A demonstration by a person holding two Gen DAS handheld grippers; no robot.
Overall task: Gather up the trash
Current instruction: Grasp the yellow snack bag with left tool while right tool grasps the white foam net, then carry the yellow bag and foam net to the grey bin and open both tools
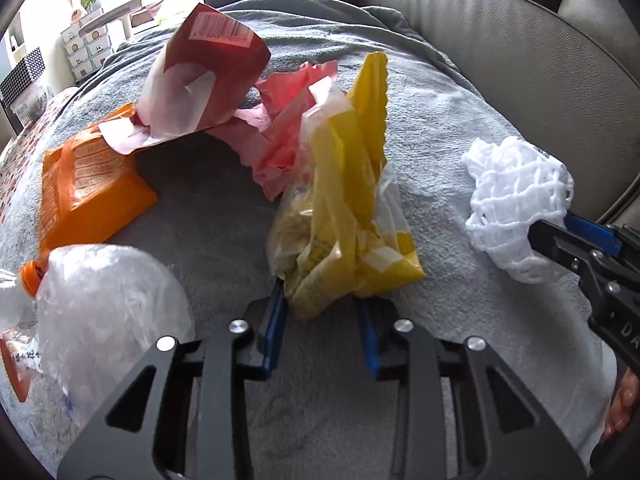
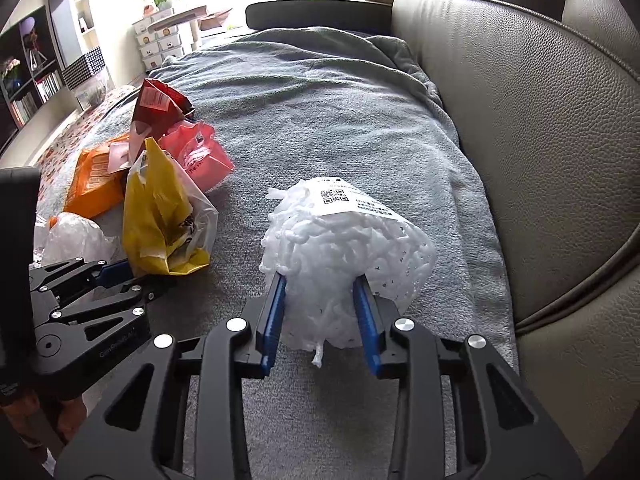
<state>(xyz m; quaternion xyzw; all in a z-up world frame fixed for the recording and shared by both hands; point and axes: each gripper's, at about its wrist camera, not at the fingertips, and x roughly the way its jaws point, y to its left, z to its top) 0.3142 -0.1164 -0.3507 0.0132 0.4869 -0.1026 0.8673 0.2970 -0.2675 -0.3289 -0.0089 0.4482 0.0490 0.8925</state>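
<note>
left wrist view: the left hand-held gripper (image 1: 320, 300) has its blue pads pinching the bottom of a yellow plastic bag (image 1: 352, 200), which stands crumpled on the grey blanket (image 1: 420, 128) over the sofa.
other trash here: orange packet (image 1: 88, 184), red paper bag (image 1: 208, 72), pink wrapper (image 1: 280, 136) and a clear plastic bottle (image 1: 100, 300) with an orange cap, all bunched up to the left and behind.
far right of that view: the right hand-held gripper (image 1: 540, 236) is biting into a white foam net (image 1: 516, 204).
right wrist view: the right hand-held gripper (image 2: 320, 300) has its pads squeezing the white foam net (image 2: 344, 256) from both sides; a printed label (image 2: 348, 200) sits on top. the net rests on the blanket, near the sofa backrest (image 2: 540, 128).
left side of that view: the left hand-held gripper (image 2: 120, 276) is at the foot of the yellow plastic bag (image 2: 160, 216).
step, i'd guess: both grabs made, lift comes next.
tip: the bag is slippery film and the net is squishy, so keep both squeezes firm and lift straight up, slowly, so the bag doesn't drag the pile along or snag the blanket.
</note>
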